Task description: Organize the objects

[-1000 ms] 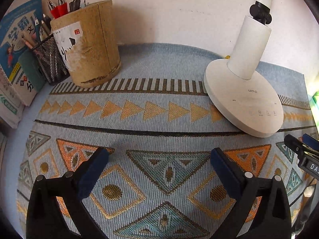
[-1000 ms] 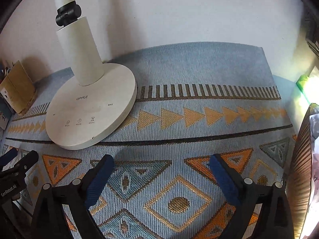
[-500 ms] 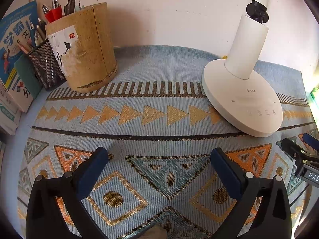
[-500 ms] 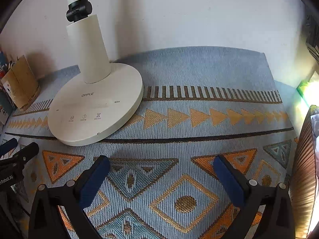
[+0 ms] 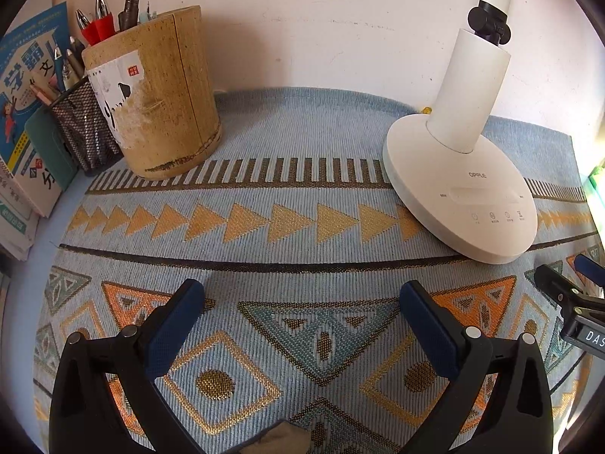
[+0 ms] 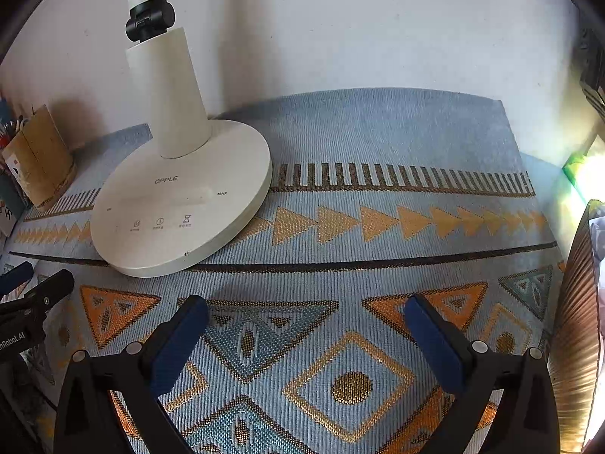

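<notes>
Drawn back slightly; white round-based desk lamp (image 6: 181, 196) shifted rightward in right view, cork pen cylinder (image 5: 151, 90) lower-right in left view.

Left gripper (image 5: 300, 299): both fingers spread wide, nothing betw. the 2 blue pads (image 5: 172, 327), angled down & forward. Right gripper (image 6: 305, 314): same, fingers wide apart, blue pads (image 6: 435, 344) bare, nothing gripped. The 2 sit side by side, each one's tip showing at the edge of the other's view.

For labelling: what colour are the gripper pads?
Dark blue pads on black fingers, clearest in the right wrist view.
</notes>
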`<state>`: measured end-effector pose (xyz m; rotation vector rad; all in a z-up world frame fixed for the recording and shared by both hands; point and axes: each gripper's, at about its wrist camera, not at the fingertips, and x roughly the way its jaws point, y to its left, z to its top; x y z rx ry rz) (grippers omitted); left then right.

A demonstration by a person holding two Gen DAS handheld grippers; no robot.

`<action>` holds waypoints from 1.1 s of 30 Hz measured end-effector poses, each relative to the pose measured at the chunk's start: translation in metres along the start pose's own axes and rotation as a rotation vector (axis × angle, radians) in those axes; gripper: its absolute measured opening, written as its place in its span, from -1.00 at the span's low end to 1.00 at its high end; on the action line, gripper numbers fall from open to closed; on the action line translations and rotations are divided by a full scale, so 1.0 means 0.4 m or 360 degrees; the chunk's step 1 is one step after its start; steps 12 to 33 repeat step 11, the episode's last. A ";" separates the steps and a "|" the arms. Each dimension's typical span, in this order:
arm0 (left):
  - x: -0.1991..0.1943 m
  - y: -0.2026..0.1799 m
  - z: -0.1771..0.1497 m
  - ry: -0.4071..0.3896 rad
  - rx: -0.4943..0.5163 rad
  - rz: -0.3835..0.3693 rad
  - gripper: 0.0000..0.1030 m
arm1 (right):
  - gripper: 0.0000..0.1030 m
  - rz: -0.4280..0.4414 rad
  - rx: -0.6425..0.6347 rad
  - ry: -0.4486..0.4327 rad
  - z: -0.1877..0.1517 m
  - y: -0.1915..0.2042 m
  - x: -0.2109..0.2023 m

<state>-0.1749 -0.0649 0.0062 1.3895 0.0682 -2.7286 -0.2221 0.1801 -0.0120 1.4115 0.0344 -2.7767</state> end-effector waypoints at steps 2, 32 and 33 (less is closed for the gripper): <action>-0.004 0.000 0.000 0.0000 -0.0002 -0.0002 1.00 | 1.00 0.0000 0.0000 0.0000 -0.001 0.000 0.000; 0.015 0.010 0.010 0.0002 -0.0004 -0.0006 1.00 | 1.00 0.0000 0.0000 -0.0001 -0.002 0.001 0.000; 0.015 0.010 0.010 0.0002 -0.0004 -0.0006 1.00 | 1.00 0.0000 0.0000 -0.0001 -0.002 0.001 0.000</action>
